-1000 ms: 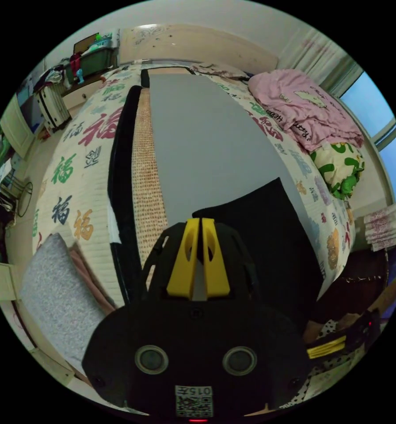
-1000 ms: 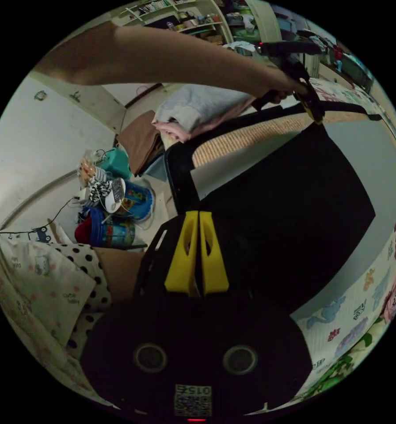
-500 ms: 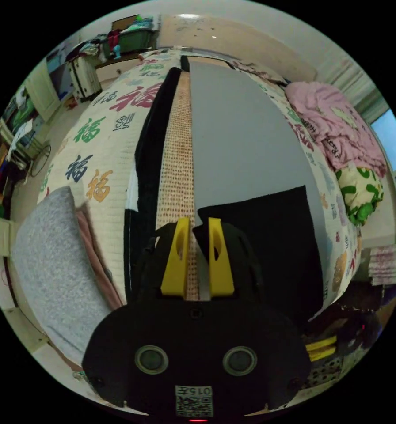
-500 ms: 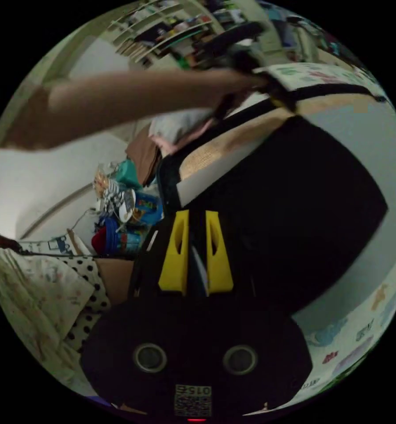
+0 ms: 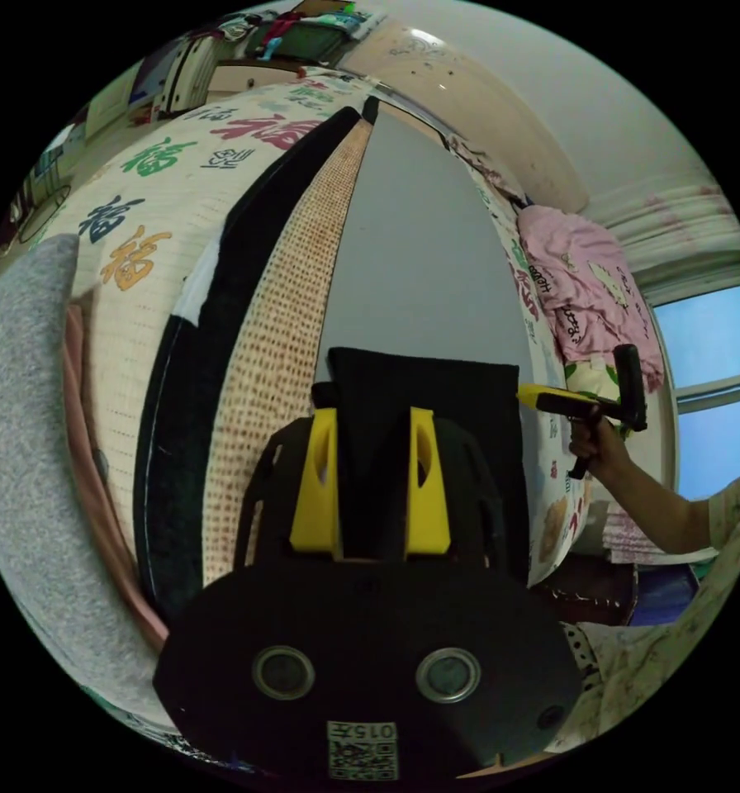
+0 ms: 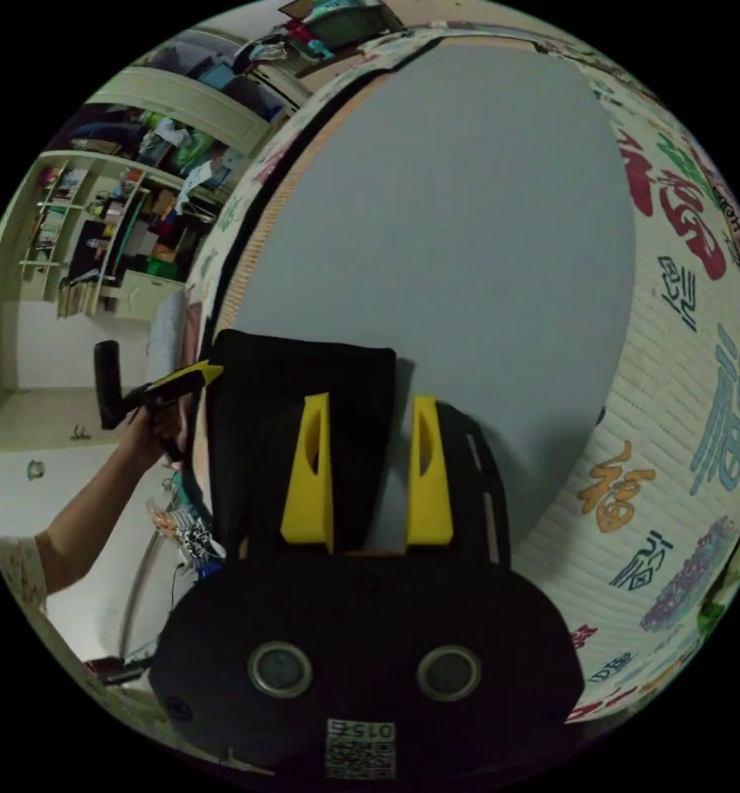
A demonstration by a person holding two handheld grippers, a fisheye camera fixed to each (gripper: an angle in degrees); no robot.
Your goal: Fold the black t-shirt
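Grey board [image 6: 461,248] laid on bed, printed quilt [image 6: 700,396] around it. Black t-shirt [image 5: 424,392] folded to compact rectangle at board's near end. Left gripper [image 5: 372,429] above it, jaws spread, gripping nothing. Right gripper [image 6: 368,417] likewise, jaws apart over shirt. Pink blanket [image 5: 585,281] beyond board, grey folded garment [image 5: 23,429] at bed edge.

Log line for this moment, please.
shirt: folded, flat on grey mat | left claw: open | right claw: open | shirt released
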